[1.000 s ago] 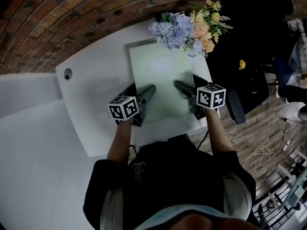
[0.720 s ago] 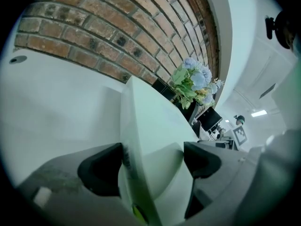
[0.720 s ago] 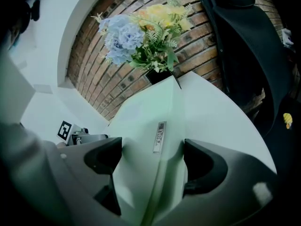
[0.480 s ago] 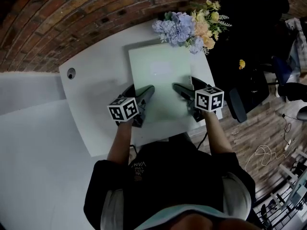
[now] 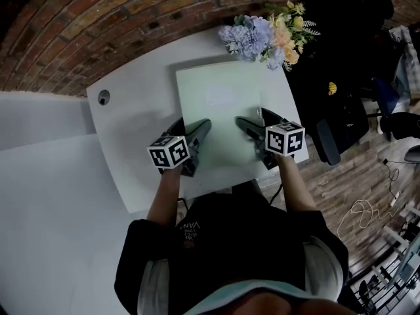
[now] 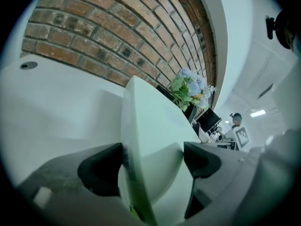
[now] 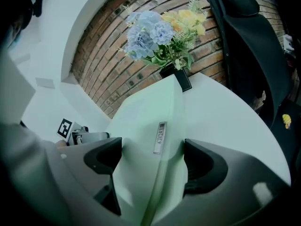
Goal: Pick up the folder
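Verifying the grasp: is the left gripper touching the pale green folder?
Touching: left gripper view shows the left gripper clamping the pale green folder between both fingers.

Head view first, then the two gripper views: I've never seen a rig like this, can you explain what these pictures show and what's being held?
There is no robot here: a person holds a two-jaw gripper in each hand. The head view comes from a camera on the person's head, looking down at a white table beside a brick wall. On the table are a pale green folder and, at the far edge, a bunch of flowers. The other two pictures come from cameras riding on the left gripper and the right gripper, each looking along its own jaws. Each gripper's jaws are closed on one side edge of the folder.
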`<state>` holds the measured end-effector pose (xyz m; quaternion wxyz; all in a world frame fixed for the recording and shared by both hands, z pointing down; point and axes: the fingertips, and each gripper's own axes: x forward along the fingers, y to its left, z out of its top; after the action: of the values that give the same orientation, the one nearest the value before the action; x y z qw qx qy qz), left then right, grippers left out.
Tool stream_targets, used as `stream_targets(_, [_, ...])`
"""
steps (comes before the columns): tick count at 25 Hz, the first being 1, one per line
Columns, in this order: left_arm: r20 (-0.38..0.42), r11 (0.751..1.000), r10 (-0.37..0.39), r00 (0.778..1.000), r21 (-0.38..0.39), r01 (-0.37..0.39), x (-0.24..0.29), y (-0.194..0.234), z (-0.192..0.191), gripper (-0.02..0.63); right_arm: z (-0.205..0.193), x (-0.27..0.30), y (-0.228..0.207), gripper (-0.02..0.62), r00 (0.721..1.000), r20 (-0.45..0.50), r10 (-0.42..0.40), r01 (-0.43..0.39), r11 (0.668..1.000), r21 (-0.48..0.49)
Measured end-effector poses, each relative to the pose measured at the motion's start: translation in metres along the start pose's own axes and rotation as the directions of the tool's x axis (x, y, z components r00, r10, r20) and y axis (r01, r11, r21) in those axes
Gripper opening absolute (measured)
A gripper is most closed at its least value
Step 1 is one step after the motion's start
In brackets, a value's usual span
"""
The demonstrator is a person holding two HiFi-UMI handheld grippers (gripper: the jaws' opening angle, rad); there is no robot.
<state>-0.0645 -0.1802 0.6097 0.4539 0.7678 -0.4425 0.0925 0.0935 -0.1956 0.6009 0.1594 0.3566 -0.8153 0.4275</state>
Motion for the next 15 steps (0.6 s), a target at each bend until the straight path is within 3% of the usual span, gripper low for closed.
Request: stream_targets(15, [0.067,0.999,-0.016,0.998,0.048,0.013,-0.051,0.014,0.011,0.413,-0.002,0.007,0.054,0.402,0.999,0.042,0.004,-0.001,0.998,-0.060])
